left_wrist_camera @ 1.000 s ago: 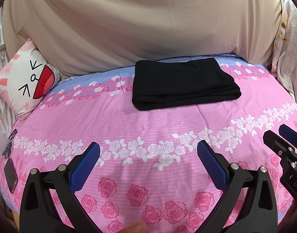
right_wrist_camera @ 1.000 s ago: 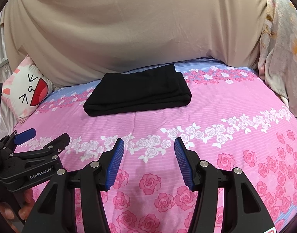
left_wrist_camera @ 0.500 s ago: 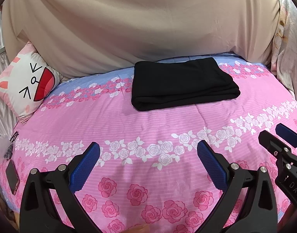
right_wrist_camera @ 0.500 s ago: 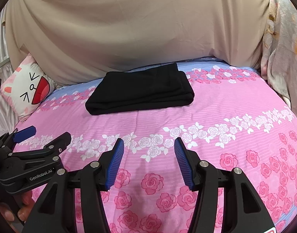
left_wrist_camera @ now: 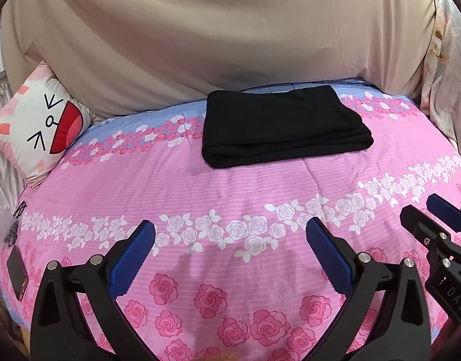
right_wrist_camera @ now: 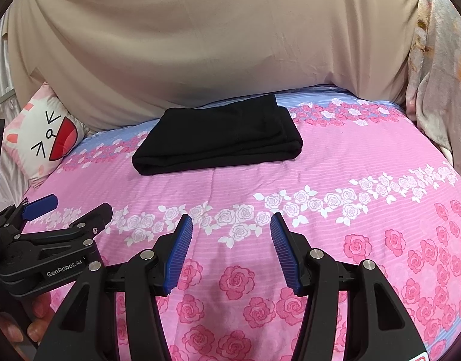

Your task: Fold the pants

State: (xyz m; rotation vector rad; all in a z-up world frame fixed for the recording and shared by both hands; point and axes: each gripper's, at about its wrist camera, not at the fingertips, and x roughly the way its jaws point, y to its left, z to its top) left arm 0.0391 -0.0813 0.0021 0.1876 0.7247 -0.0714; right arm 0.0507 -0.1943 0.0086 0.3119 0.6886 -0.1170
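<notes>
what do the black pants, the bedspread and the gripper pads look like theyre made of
Black pants: soft matte knit, maybe cotton jersey; no sheen, rounded folds.
Bedspread: thin printed woven cloth, probably cotton or polyester; fine stripes, rose print, light creases.
Left gripper pads: blue ribbed rubber or soft plastic, matte; fine grid texture. The right gripper has the same pads.

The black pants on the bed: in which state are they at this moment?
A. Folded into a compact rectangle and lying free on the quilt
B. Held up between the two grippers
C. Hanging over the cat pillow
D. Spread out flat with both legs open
A: the black pants lie as a layered rectangle on the quilt, while the left gripper and the right gripper stand open and empty, well short of them.
</notes>
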